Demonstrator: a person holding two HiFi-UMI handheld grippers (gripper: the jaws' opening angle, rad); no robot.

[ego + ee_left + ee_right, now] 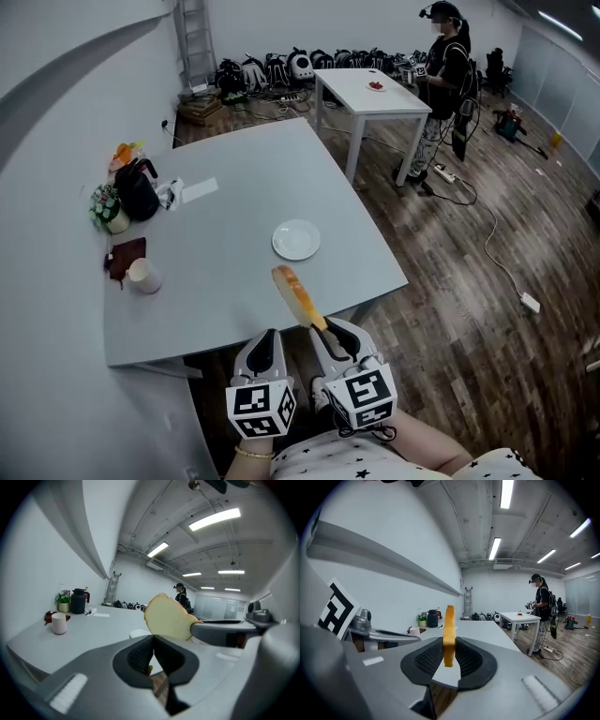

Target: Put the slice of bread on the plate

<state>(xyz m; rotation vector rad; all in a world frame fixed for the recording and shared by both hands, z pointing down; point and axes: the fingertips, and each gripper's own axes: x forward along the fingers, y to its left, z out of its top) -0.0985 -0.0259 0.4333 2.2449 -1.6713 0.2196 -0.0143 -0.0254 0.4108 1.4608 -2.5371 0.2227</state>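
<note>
Gripping slice of bread (449, 634) edge-on in right claw (449, 653), lower centre of head view, in air by near edge of smooth grey worktop (225, 281), short of round white plate (296, 239) at mid-frame. With left claw (153, 644) closed, empty. Prob. light, soft, crumbly: thin pale slab w/ tan crust. Best pinched gently near crust, else dents or tears.

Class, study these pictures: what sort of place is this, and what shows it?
Probably a lab or workshop, not a kitchen: equipment lined up beside a ladder, cables across the floor, a person wearing a head rig.
</note>
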